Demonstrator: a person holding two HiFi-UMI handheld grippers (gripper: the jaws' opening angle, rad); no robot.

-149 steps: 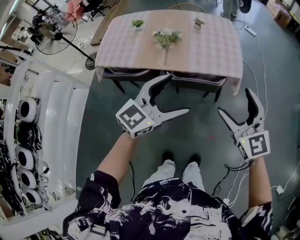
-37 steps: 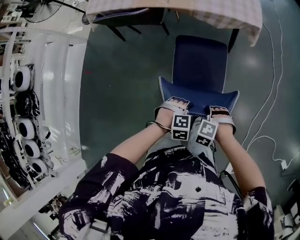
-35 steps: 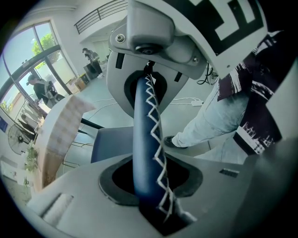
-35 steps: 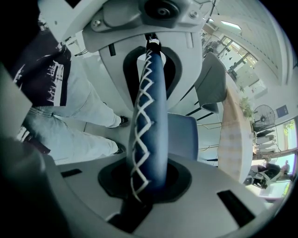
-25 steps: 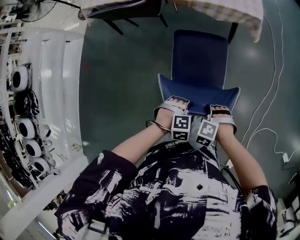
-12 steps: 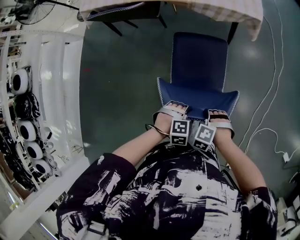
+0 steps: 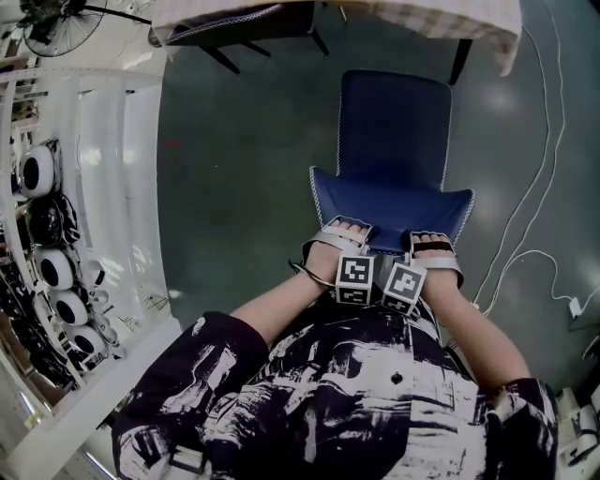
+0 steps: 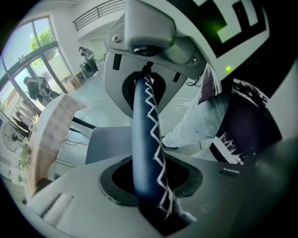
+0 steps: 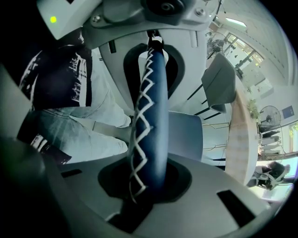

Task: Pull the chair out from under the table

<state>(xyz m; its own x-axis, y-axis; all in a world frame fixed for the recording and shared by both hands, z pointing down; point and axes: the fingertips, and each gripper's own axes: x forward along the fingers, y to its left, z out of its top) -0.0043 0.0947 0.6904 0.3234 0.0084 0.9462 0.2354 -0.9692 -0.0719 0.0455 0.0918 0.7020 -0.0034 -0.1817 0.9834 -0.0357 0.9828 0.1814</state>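
Note:
The blue chair (image 7: 394, 122) stands on the floor in front of the table (image 7: 431, 17), its seat out from under the checked cloth. Both grippers clamp the top edge of its backrest (image 7: 389, 199) close to my body. The left gripper (image 7: 339, 234) holds the left part, the right gripper (image 7: 433, 246) the right part. In the left gripper view, the white-stitched blue backrest edge (image 8: 145, 139) runs between the jaws of the left gripper (image 8: 148, 116). The right gripper view shows the same edge (image 9: 150, 116) pinched inside the right gripper (image 9: 151, 139).
A second dark chair (image 7: 239, 23) stays tucked under the table's left side. A white rack (image 7: 112, 187) with round devices lines the left, and a fan (image 7: 47, 14) stands at the far left. Cables (image 7: 534, 253) trail over the floor at the right.
Six seconds ago both grippers hung open before the tucked-in chairs. Over the last second both grippers and the chair slid a little further from the table toward me.

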